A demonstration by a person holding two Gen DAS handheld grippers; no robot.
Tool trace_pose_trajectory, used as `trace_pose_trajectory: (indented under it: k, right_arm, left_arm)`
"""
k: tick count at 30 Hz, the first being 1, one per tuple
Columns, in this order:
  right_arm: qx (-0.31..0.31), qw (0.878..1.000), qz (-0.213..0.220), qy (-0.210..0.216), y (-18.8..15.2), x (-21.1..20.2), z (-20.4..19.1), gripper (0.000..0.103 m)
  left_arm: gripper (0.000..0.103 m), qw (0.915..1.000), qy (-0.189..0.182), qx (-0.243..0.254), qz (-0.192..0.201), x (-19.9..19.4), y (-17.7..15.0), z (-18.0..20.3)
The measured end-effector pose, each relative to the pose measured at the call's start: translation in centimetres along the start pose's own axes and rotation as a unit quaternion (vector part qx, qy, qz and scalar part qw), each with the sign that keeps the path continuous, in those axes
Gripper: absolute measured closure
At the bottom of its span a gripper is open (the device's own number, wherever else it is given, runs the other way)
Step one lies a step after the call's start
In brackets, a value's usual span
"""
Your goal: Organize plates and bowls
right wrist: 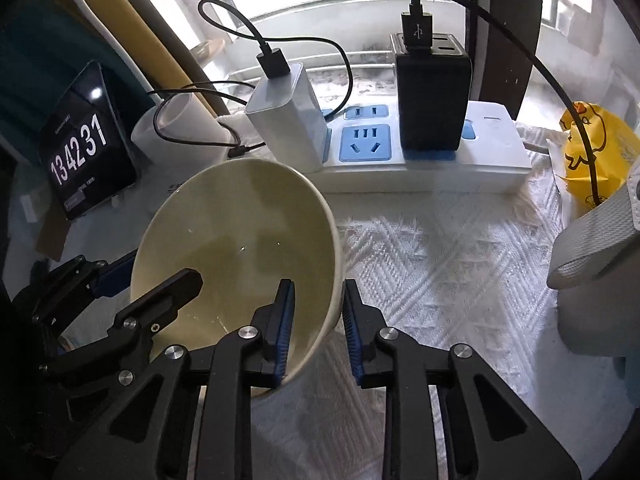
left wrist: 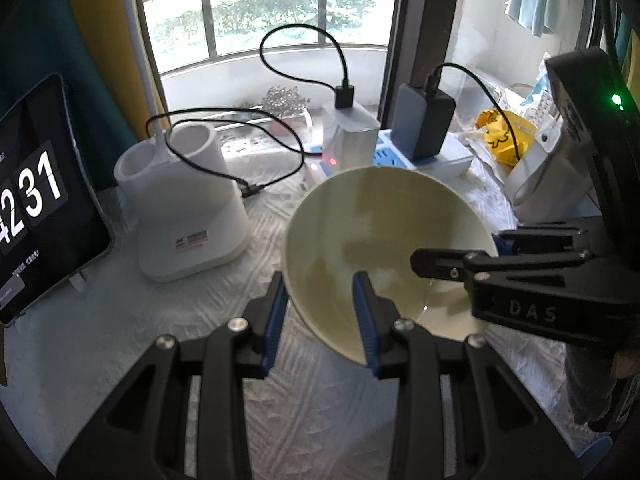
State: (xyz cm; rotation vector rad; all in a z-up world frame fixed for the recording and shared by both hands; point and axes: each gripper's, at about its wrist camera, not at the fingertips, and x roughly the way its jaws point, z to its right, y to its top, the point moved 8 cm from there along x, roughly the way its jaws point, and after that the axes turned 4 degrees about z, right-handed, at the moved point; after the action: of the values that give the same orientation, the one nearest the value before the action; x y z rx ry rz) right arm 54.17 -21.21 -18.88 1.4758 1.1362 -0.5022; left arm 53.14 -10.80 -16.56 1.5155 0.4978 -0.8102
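A cream bowl (left wrist: 380,216) hangs tilted over the white textured cloth (right wrist: 440,264), gripped from two sides. My left gripper (left wrist: 320,280) straddles the bowl's left wall, one blue pad outside and one inside, shut on it. In the right wrist view my right gripper (right wrist: 317,285) straddles the right rim of the bowl (right wrist: 240,220) with its pads against the wall, shut on it. Each gripper shows in the other's view: the right gripper (left wrist: 458,250) at the bowl's far right rim, the left gripper (right wrist: 160,274) at its left rim. The bowl is empty.
Behind the bowl lies a white power strip (right wrist: 492,160) with a white charger (right wrist: 288,116) and a black charger (right wrist: 432,100), cables looping off them. A tablet clock (left wrist: 36,208) leans at the left beside a white holder (left wrist: 180,200). A yellow bag (right wrist: 592,148) sits at the right.
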Motion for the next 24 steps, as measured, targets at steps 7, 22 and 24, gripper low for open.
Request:
trace_pose_trajectory:
  k: [7,22,24]
  right_arm:
    - [0.014,1.0,0.006,0.005,0.0,-0.1,0.2,0.08]
    - [0.016,0.999,0.035,-0.033,-0.3,-3.3,1.2,0.089]
    - [0.015,0.999,0.037,-0.034,-0.3,-3.8,1.2,0.089]
  left_arm:
    - [0.072,1.0,0.001,-0.001,0.003,-0.2,-0.1,0.1]
    - [0.074,0.9998,-0.015,0.012,0.007,-2.2,-0.4,1.7]
    - [0.074,0.9997,-0.015,0.013,0.013,-2.7,-0.2,1.9]
